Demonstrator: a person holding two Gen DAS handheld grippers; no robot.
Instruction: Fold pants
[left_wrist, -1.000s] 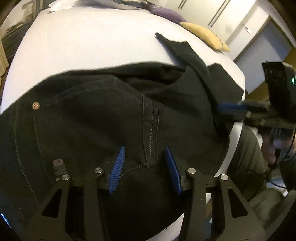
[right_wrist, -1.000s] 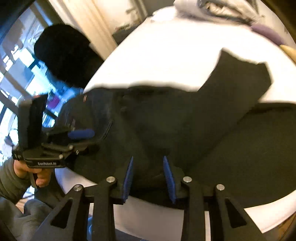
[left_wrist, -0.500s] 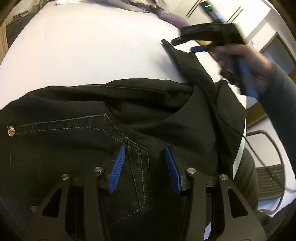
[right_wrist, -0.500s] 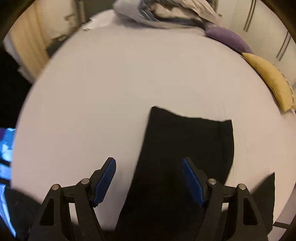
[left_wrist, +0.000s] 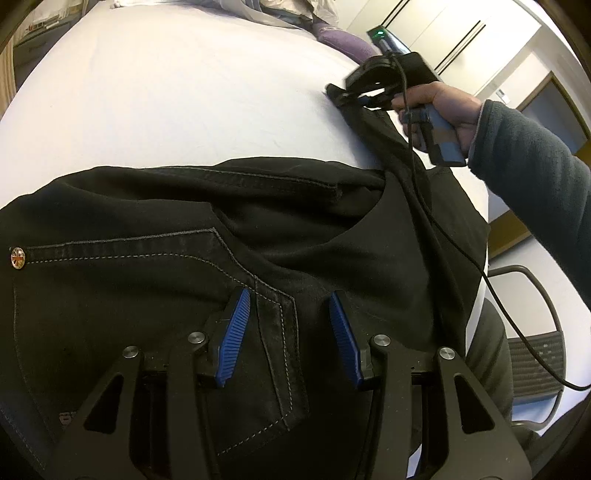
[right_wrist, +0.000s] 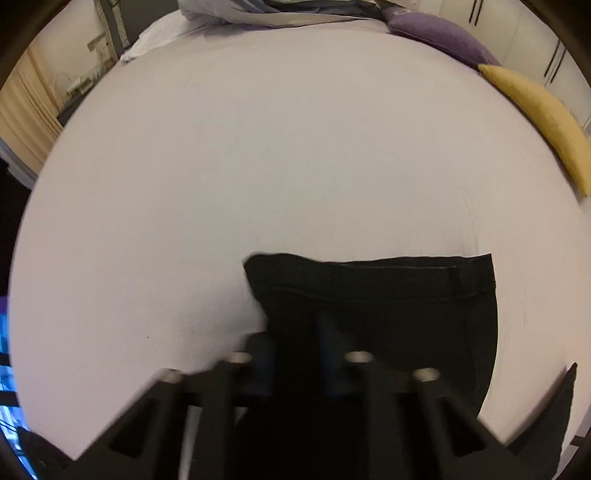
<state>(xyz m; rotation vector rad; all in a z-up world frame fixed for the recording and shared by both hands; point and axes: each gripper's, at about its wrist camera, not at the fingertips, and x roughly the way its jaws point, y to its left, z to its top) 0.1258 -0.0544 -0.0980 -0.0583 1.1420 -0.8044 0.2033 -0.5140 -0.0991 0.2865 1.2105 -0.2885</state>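
Note:
Black pants (left_wrist: 155, 280) lie spread on a white bed (left_wrist: 177, 92), seat side up with grey stitching and a metal rivet (left_wrist: 17, 256). My left gripper (left_wrist: 288, 325) hovers over the back seam, jaws partly apart and holding nothing. One pant leg (right_wrist: 388, 295) runs to the far right. My right gripper (right_wrist: 295, 354) sits low over that leg's hem, blurred, its jaws narrow around the cloth near the left corner. In the left wrist view the right gripper (left_wrist: 354, 96) is at the leg's end, held by a hand.
A purple pillow (right_wrist: 443, 33) and a yellow pillow (right_wrist: 543, 118) lie along the bed's far right edge. A pile of laundry (right_wrist: 258, 11) sits at the far end. An office chair (left_wrist: 535, 354) stands beside the bed at right.
My right gripper left the pants' body, moved out to the leg hem, opened wide, and has now narrowed on the hem. My left gripper shifted slightly along the seat.

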